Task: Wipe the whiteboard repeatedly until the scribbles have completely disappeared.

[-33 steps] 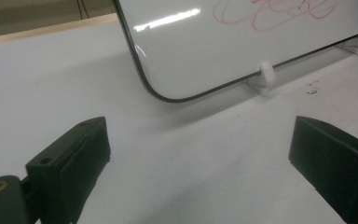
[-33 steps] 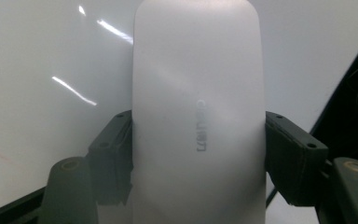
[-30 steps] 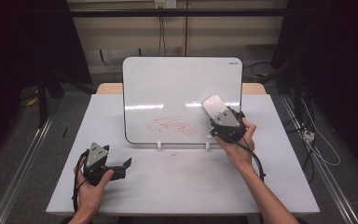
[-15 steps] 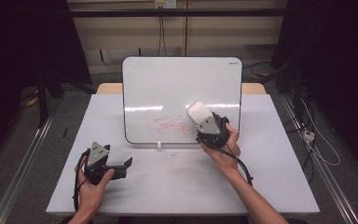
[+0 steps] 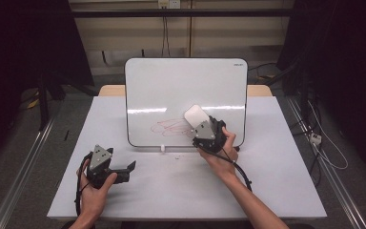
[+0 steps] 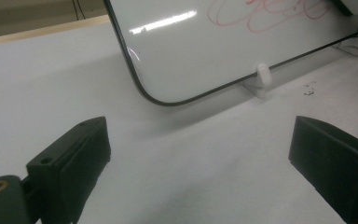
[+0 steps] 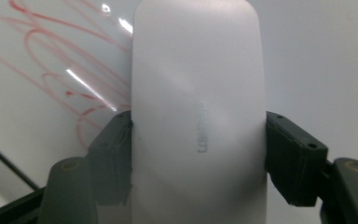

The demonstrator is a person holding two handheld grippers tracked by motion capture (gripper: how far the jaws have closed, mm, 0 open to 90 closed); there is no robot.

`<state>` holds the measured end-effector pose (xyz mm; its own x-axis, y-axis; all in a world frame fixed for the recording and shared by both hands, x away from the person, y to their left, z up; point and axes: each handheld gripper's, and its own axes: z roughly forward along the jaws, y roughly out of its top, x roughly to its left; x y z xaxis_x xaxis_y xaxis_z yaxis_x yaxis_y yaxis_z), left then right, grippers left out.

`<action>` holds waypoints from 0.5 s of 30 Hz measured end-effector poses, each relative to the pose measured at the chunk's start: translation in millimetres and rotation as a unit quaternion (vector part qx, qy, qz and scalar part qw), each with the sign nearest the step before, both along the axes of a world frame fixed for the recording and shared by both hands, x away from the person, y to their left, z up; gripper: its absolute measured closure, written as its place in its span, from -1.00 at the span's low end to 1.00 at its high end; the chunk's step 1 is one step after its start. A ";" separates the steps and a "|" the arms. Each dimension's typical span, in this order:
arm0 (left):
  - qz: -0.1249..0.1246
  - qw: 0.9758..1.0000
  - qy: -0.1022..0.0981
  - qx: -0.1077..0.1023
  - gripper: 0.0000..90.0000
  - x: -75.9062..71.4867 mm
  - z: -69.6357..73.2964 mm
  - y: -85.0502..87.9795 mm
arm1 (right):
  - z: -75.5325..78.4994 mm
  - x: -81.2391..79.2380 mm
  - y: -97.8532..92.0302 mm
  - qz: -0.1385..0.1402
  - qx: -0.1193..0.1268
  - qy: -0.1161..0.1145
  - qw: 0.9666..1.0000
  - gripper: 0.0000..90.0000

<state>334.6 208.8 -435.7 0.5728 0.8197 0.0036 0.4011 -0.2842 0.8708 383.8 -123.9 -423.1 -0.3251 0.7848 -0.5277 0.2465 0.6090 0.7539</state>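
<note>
The surface (image 5: 286, 191) is a pale grey-white sheet on a wooden top whose edge shows just behind the whiteboard (image 5: 171, 90). The whiteboard stands upright toward the far side, held by small white clip feet (image 5: 162, 149) that rest on the surface. A few tiny white crumbs (image 5: 178, 155) lie just in front of the whiteboard, beside one foot.

Both tongs are black, each with a grey three-cornered plate on top and a black cable trailing behind. The left tongs (image 5: 124, 171) have blocky jaws and a brass-coloured screw hole; the right tongs (image 5: 201, 132) match. The forearms are bare, without sleeves.
</note>
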 end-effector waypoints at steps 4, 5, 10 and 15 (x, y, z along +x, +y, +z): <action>-0.001 1.000 0.001 0.002 -0.89 0.0 0.3 1.4 | -5.4 -3.3 10.2 0.015 -0.009 0.001 1.000 -0.30; 0.001 1.000 0.001 0.002 -0.89 -0.2 0.4 1.5 | -6.0 -3.9 11.4 0.016 -0.011 0.000 1.000 -0.30; 0.000 1.000 0.001 0.000 -0.89 0.6 0.0 0.8 | -7.9 -5.6 13.5 0.017 -0.008 0.001 1.000 -0.30; -0.001 1.000 -0.002 0.001 -0.89 -0.6 0.9 1.5 | -15.6 -11.9 23.3 0.035 -0.029 0.001 0.999 -0.30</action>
<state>334.0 210.3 -434.8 0.5742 0.8187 0.0071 0.3976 -0.2864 0.8717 371.9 -100.6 -438.7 -0.3791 0.7279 -0.5713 0.2035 0.6679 0.7159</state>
